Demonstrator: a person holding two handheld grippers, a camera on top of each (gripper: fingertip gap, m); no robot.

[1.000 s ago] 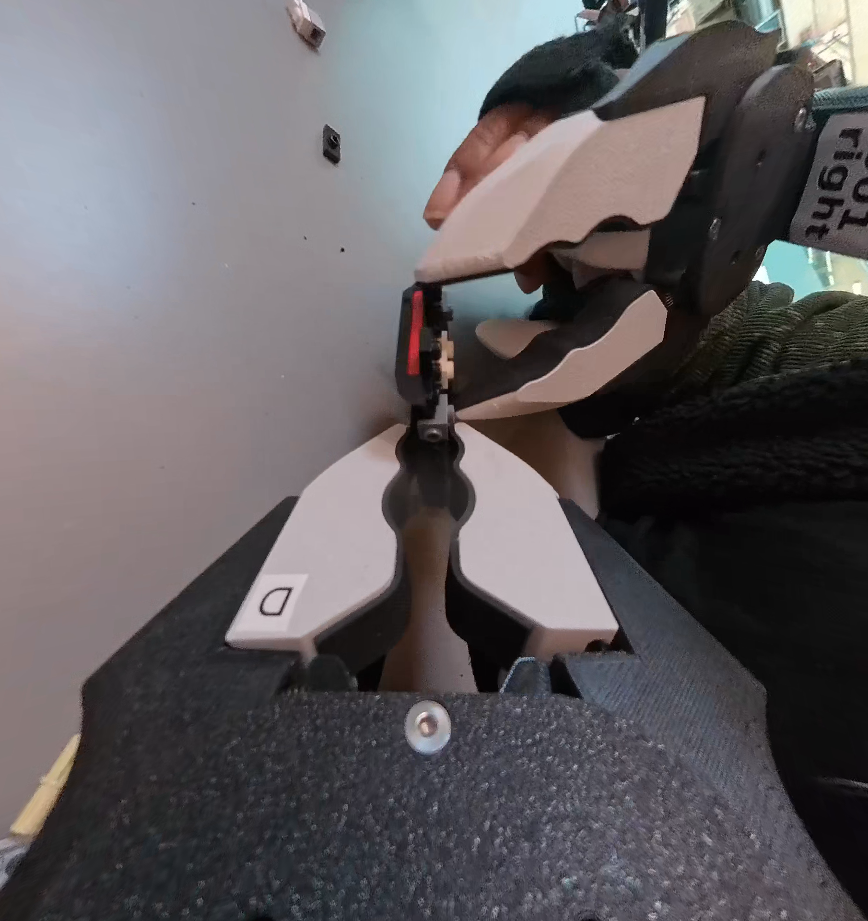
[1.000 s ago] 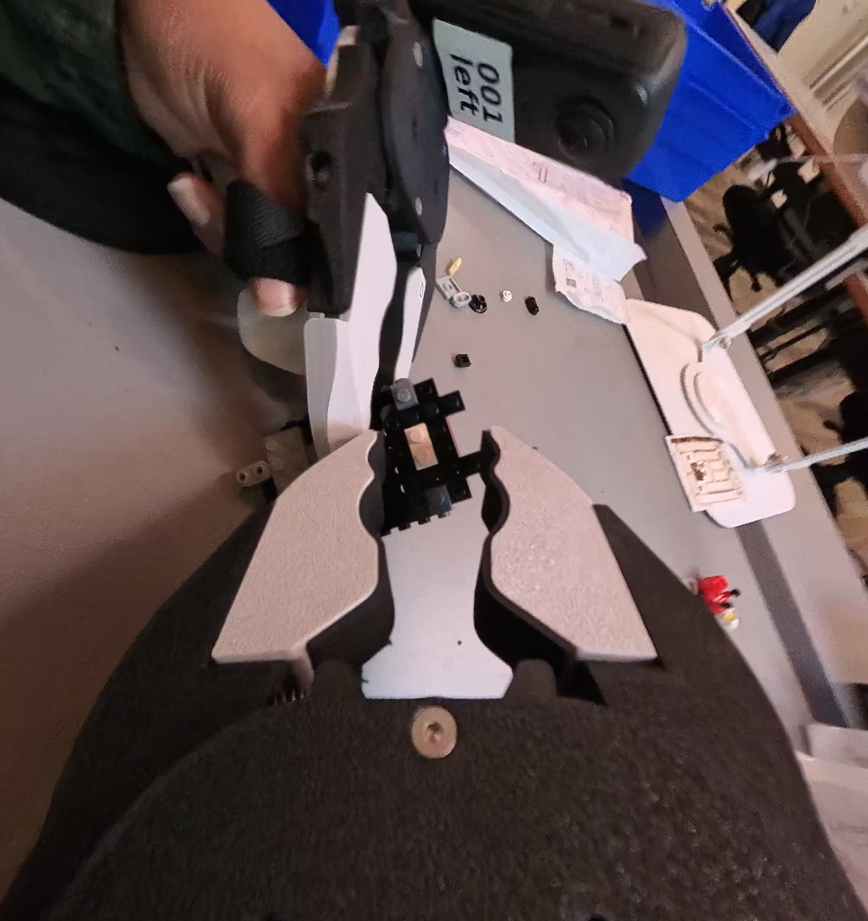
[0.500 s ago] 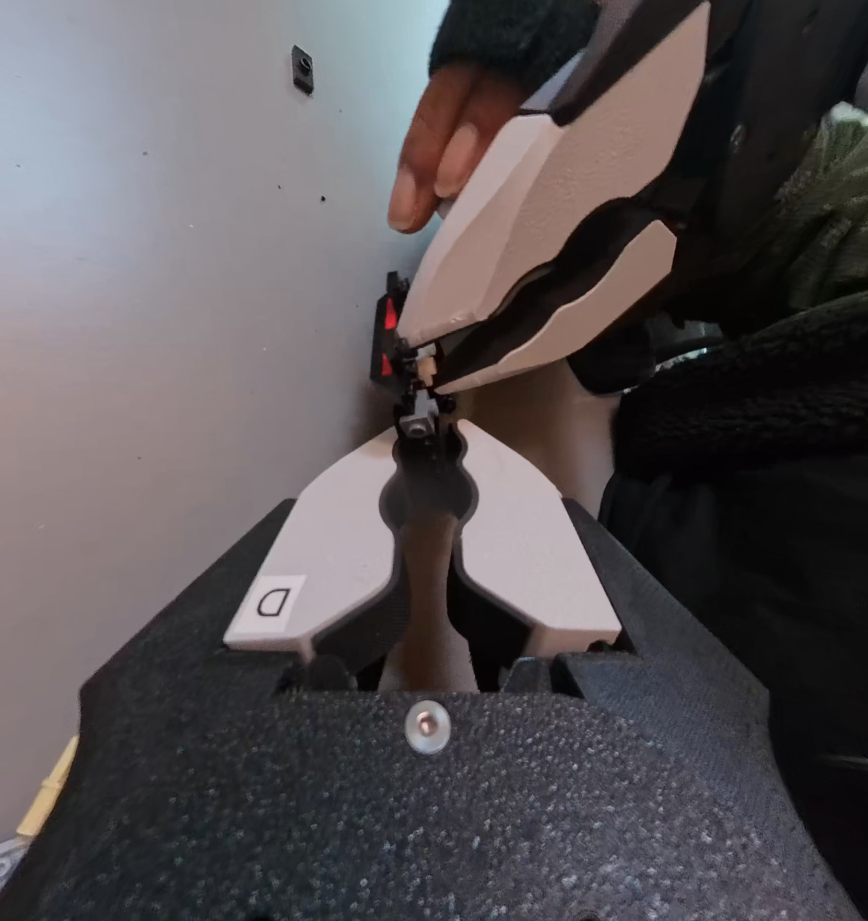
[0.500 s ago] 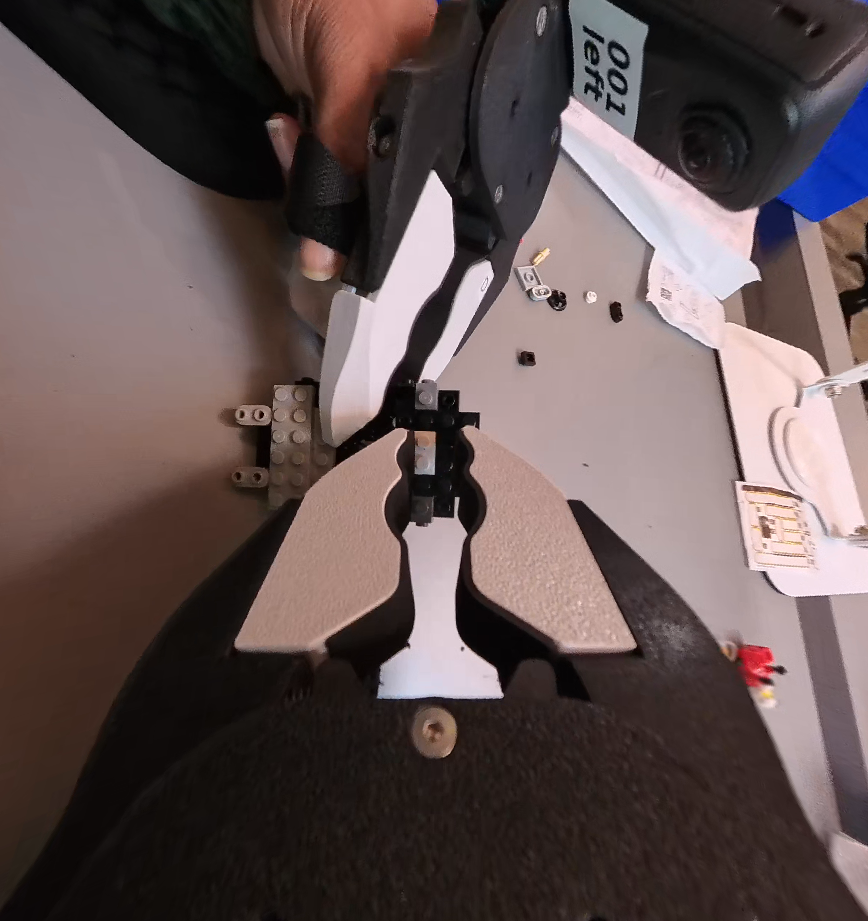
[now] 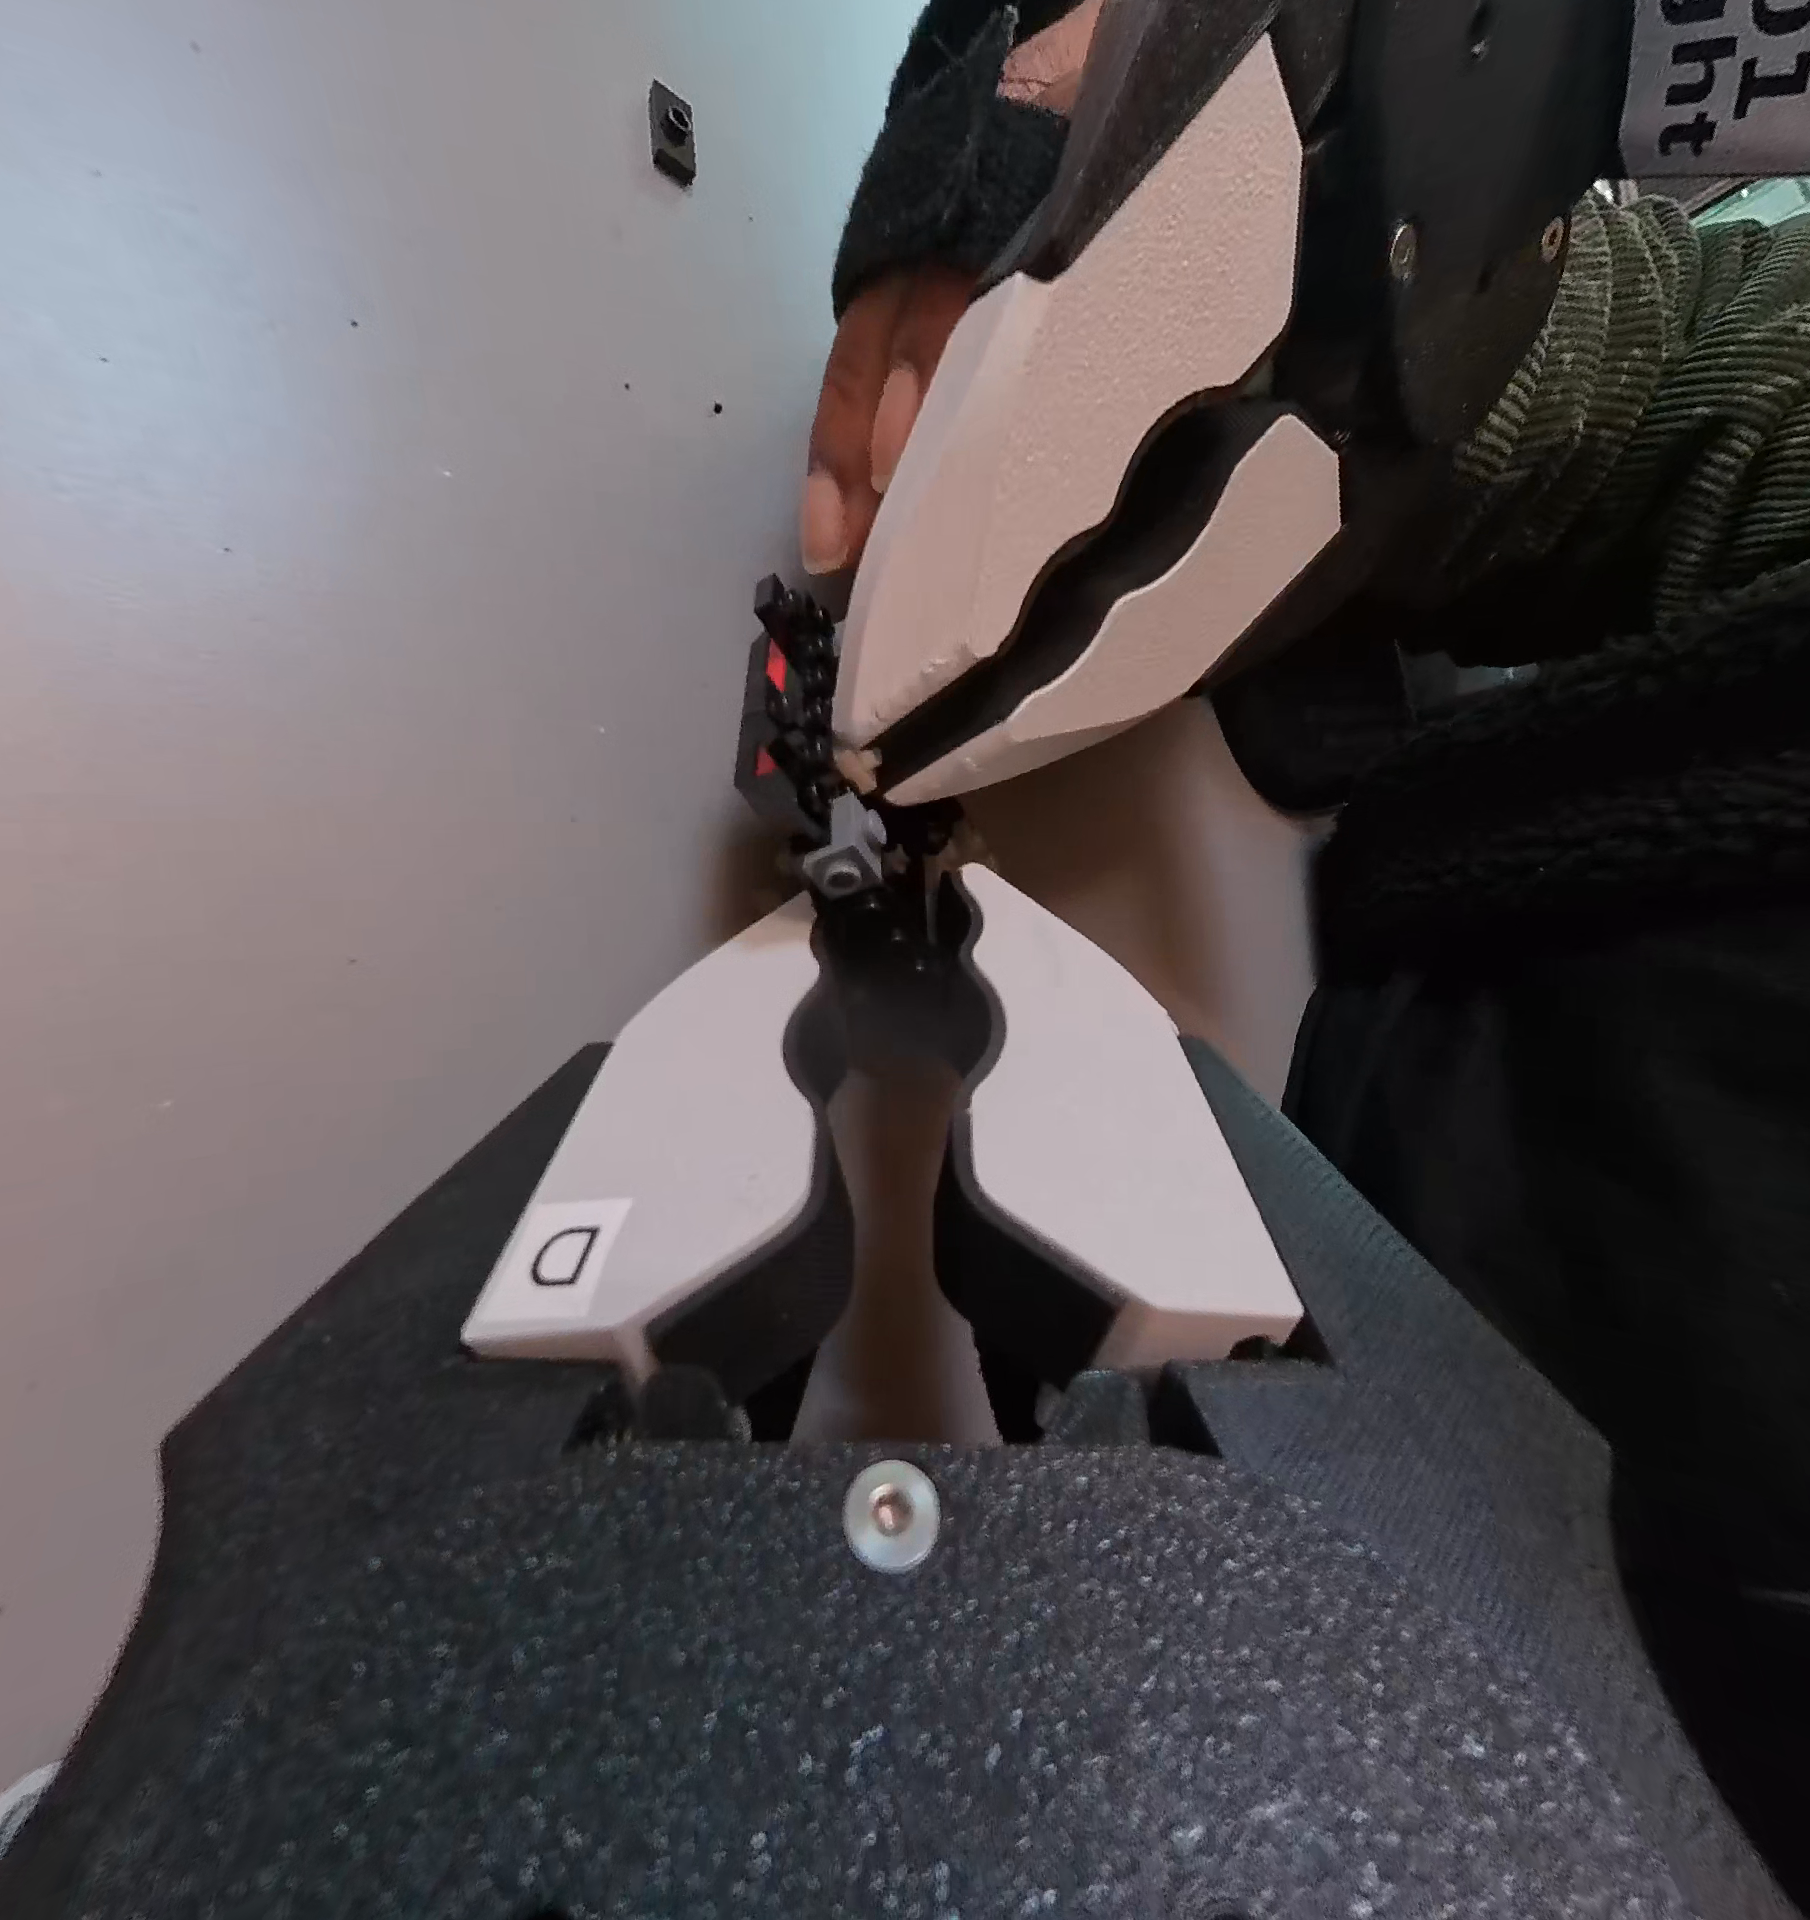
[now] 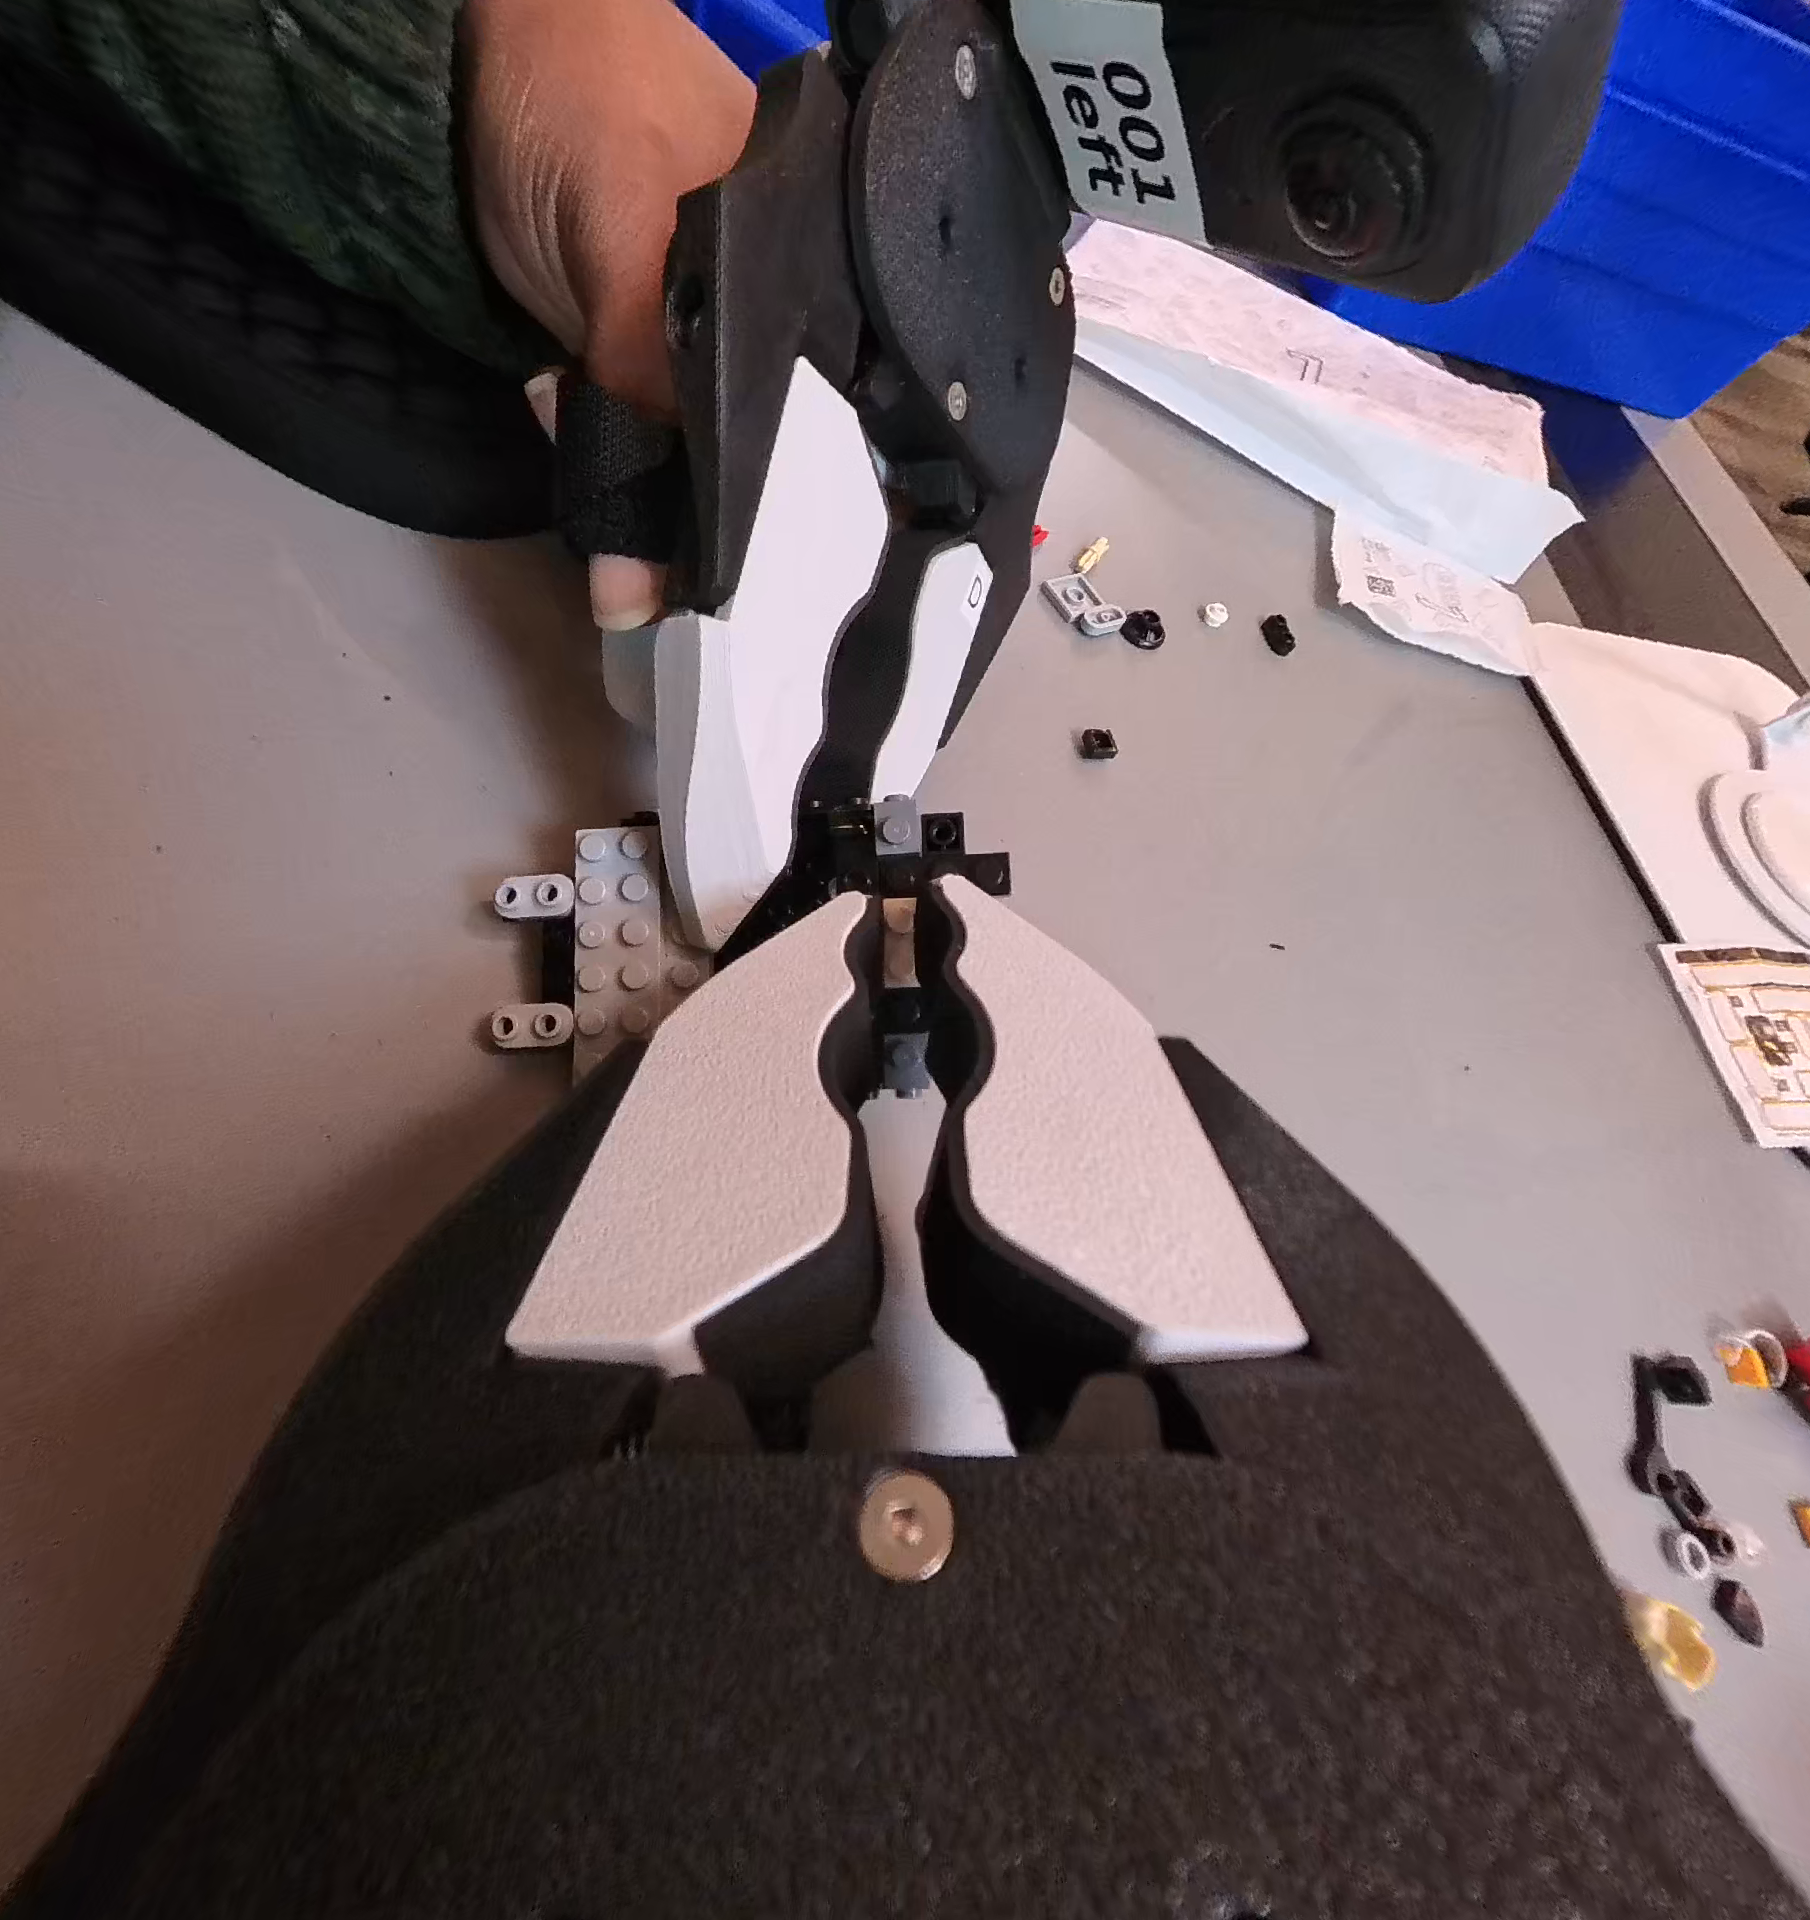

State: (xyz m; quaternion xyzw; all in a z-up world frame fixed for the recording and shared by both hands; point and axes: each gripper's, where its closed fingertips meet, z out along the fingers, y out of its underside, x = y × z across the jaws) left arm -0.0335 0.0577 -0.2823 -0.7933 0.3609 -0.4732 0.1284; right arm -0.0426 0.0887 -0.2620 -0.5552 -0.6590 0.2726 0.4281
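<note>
A small black brick assembly (image 6: 911, 868) with a grey studded cube on top, a tan piece and red patches on one face sits mid-frame above the grey worktop (image 6: 1296, 935). The left tongs (image 5: 885, 914) pinch its black end; the right tongs (image 6: 906, 914) clamp its tan piece.

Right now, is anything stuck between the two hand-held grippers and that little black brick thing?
Nothing visible is in the way. The left hand-held gripper is shut on one end of the black brick build, and the right hand-held gripper has closed on the tan piece on top of it. The grey plate lies off beside them.
</note>
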